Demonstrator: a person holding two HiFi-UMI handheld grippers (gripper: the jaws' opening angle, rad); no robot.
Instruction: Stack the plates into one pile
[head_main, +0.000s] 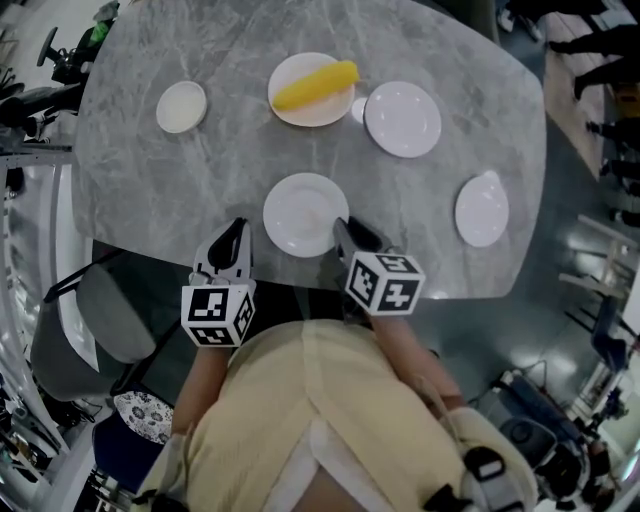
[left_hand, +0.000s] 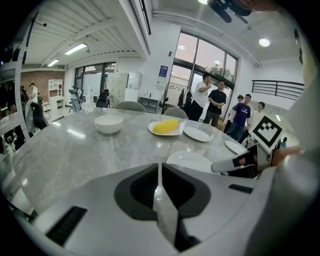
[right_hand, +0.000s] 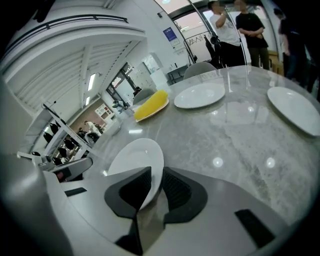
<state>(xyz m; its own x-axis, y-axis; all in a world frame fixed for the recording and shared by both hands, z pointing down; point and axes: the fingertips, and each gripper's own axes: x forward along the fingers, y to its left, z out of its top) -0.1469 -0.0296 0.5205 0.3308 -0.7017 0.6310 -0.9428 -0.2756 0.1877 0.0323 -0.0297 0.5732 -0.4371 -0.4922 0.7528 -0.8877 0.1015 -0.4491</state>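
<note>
The nearest white plate (head_main: 303, 213) (right_hand: 134, 158) (left_hand: 189, 160) lies at the front edge of the grey marble table (head_main: 200, 190). My right gripper (head_main: 343, 232) (right_hand: 155, 176) is shut on this plate's near right rim, which runs between the two dark pads. Just left of the plate, my left gripper (head_main: 236, 243) (left_hand: 159, 169) hovers over the table's edge, shut and holding nothing. Further back are a plate (head_main: 300, 105) carrying a yellow corn-like piece (head_main: 315, 85), an empty plate (head_main: 402, 118) and, at the right, another plate (head_main: 482, 210).
A small white bowl (head_main: 181, 106) (left_hand: 108, 123) stands at the back left. A grey chair (head_main: 105, 330) sits below the table's left front edge. In the left gripper view several people (left_hand: 220, 102) stand beyond the table's far side.
</note>
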